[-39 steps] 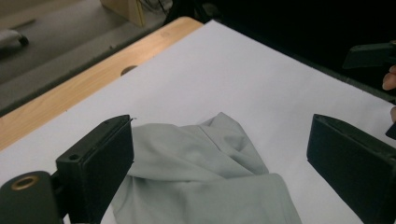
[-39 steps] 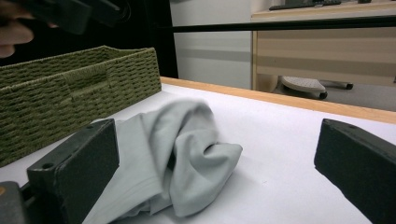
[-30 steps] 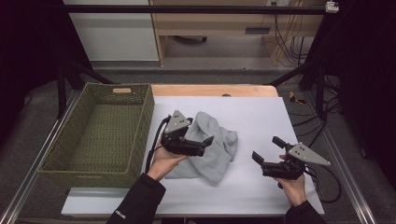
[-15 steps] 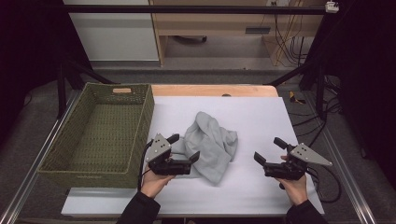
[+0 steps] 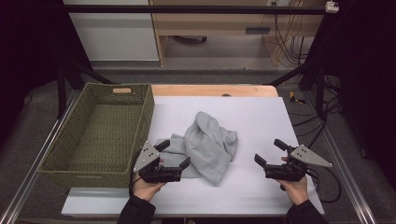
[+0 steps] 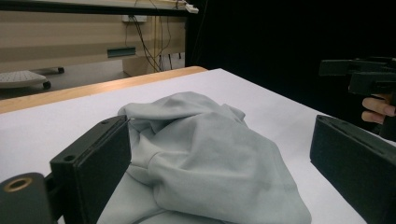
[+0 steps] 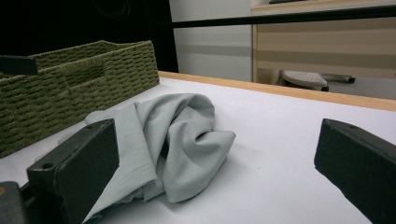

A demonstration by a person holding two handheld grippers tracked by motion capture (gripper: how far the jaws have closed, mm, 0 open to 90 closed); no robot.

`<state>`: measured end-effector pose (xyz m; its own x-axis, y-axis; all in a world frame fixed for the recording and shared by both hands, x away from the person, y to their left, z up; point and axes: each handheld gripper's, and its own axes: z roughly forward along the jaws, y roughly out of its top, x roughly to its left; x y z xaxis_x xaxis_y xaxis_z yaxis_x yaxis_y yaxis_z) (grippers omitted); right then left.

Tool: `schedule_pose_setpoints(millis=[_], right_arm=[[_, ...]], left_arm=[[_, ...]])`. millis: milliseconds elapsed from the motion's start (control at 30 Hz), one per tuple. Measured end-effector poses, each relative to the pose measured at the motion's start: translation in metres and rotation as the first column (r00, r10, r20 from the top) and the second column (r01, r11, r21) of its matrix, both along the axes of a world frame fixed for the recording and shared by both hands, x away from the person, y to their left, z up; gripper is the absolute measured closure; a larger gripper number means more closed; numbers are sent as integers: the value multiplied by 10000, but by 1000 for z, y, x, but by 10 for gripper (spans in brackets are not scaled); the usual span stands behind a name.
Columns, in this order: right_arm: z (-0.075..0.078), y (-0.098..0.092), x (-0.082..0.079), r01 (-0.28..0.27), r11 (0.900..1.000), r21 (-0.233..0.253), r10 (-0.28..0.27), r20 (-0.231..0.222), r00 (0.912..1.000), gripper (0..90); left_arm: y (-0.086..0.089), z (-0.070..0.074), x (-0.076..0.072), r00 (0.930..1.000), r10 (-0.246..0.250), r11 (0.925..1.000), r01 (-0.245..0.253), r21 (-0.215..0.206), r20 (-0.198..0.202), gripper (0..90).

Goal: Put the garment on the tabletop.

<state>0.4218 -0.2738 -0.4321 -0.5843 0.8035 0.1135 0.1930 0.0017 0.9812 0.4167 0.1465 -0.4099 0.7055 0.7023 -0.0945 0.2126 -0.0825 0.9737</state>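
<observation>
A crumpled pale grey garment [image 5: 208, 145] lies in a heap on the white table [image 5: 261, 112], a little left of centre. My left gripper [image 5: 173, 154] rests at the garment's near-left edge, jaws wide open, nothing between them. In the left gripper view the garment [image 6: 205, 158] bulges up just beyond the open jaws. My right gripper [image 5: 271, 152] hovers over bare table to the garment's right, open and empty. The right gripper view has the garment [image 7: 173, 135] ahead and to the left, apart from the jaws.
A woven olive basket [image 5: 100, 133] stands along the table's left side, with nothing seen inside it; it also appears as the basket [image 7: 79, 84] in the right gripper view. A wooden strip [image 5: 215, 90] runs along the far edge. Cables trail right of the table.
My left gripper has let go of the garment and pulled back toward the near-left; the cloth now lies slumped on the table. The right gripper has barely moved.
</observation>
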Motion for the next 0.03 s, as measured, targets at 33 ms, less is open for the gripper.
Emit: schedule_pose_setpoints(millis=[33], right_arm=[[0,0,0,0,10000,0,0,0,10000,3]], left_arm=[[0,0,0,10000,-15,10000,15,4,-11,45]])
